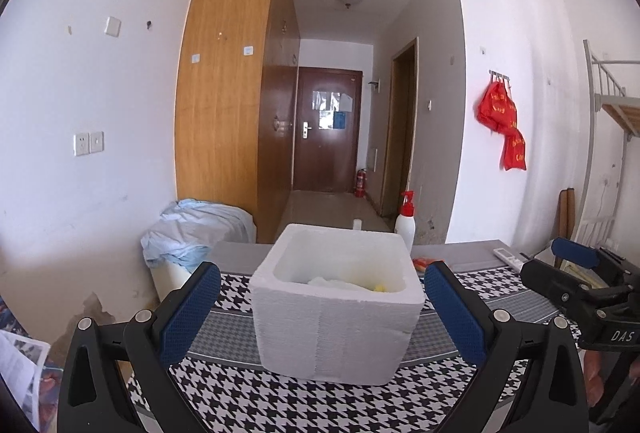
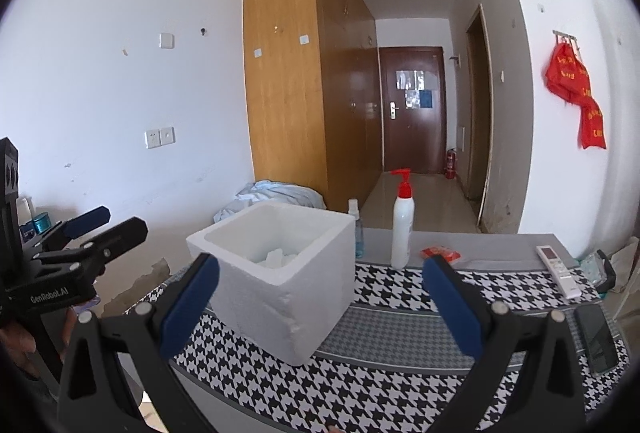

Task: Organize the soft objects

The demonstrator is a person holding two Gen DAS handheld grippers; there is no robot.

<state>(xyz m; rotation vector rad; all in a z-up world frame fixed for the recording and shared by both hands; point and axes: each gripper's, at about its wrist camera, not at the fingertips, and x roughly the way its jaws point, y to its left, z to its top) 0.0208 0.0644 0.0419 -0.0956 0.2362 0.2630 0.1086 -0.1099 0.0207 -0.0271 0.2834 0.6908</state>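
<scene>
Houndstooth cloth (image 1: 280, 405) bears foam box (image 1: 336, 329) holding white stuff (image 1: 332, 283); both grippers (image 1: 320, 297) (image 2: 320, 293) wide, empty.

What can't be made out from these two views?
- Foam box contents: the near wall hides most; only white and yellow bits show in the left wrist view.
- Door papers: text too small.
- Small clear bottle: partly hidden behind the box.
- Dark phone: fisheye-stretched at the right wrist view's edge.

We see the white foam box (image 1: 336, 307) standing upright and open-topped on the houndstooth cloth (image 1: 280, 401); inside it lie pale, crumpled soft things (image 1: 340, 283) (one small yellow piece (image 1: 379, 287) among them, its kind too unclear to tell), well below the rim.
</scene>
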